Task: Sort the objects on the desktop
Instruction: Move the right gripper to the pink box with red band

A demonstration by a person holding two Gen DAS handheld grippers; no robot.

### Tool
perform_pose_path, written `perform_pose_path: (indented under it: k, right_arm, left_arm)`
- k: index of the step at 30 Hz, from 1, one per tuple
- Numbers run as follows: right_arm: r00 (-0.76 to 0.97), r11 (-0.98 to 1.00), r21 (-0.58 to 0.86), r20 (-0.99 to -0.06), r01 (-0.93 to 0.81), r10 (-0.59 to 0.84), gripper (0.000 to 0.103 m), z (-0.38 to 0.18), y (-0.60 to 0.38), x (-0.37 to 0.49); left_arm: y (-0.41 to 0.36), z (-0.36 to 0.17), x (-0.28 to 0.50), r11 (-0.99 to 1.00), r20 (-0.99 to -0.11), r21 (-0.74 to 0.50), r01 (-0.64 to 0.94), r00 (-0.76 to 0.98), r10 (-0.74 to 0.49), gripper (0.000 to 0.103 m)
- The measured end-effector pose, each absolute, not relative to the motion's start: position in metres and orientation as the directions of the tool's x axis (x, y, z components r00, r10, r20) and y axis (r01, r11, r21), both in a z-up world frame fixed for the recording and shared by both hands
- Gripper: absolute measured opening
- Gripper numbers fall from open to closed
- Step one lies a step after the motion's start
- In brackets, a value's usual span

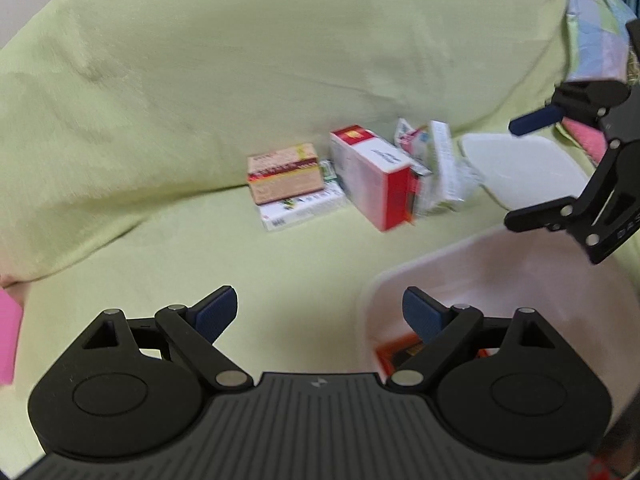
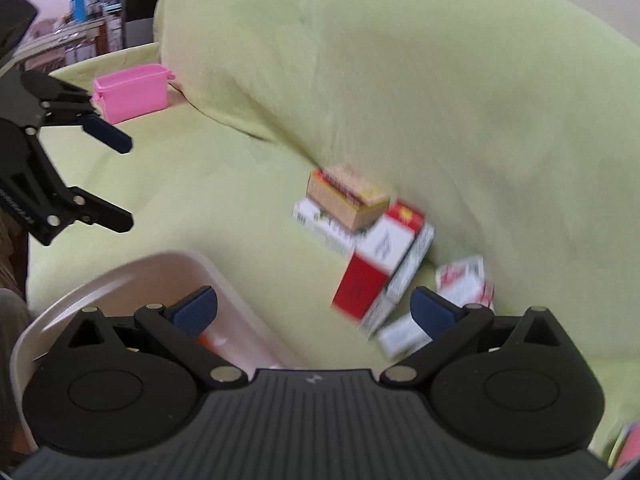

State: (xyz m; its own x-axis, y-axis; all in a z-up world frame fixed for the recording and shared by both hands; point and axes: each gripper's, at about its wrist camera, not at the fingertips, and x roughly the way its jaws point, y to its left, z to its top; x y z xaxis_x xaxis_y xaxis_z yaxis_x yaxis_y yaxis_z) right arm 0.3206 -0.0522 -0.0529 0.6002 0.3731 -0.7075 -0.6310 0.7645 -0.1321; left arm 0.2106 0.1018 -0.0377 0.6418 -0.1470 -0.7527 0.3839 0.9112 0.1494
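A pile of small cartons lies on a green sheet against a green cushion: a tan box (image 1: 285, 172) (image 2: 347, 196) on a white flat box (image 1: 303, 207) (image 2: 322, 227), a red-and-white box (image 1: 372, 178) (image 2: 380, 258), and white cartons (image 1: 442, 168) (image 2: 464, 280) beside it. A pale pink bin (image 1: 516, 276) (image 2: 120, 280) holds an orange item (image 1: 394, 354) (image 2: 206, 341). My left gripper (image 1: 320, 312) (image 2: 120, 180) is open and empty, near the bin's rim. My right gripper (image 2: 314, 310) (image 1: 516, 168) is open and empty, short of the cartons.
A white lid (image 1: 524, 168) lies behind the bin. A pink tub (image 2: 130, 90) stands at the far left of the sheet; a pink edge (image 1: 9, 344) shows at the left. Folded patterned fabric (image 1: 596, 32) lies at the back right. Room clutter (image 2: 92, 12) is beyond.
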Motion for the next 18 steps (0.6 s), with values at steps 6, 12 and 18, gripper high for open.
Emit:
perform_pose_path:
  k: [6, 12, 18]
  right_arm:
    - [0.607, 0.712, -0.184, -0.687, -0.677, 0.400, 0.101, -0.061, -0.027, 0.382]
    - [0.593, 0.724, -0.175, -0.713, -0.667, 0.374, 0.080, -0.082, -0.012, 0.448]
    - [0.566, 0.760, -0.142, -0.756, -0.634, 0.330, 0.035, -0.107, -0.007, 0.502]
  left_arm:
    - [0.117, -0.053, 0.282, 0.919, -0.752, 0.141, 0.369, 0.644, -0.143, 0.088]
    - [0.126, -0.078, 0.370, 0.942, -0.763, 0.099, 0.319, 0.633, -0.135, 0.075]
    - [0.128, -0.112, 0.440, 0.964, -0.782, 0.024, 0.265, 0.606, -0.147, 0.031]
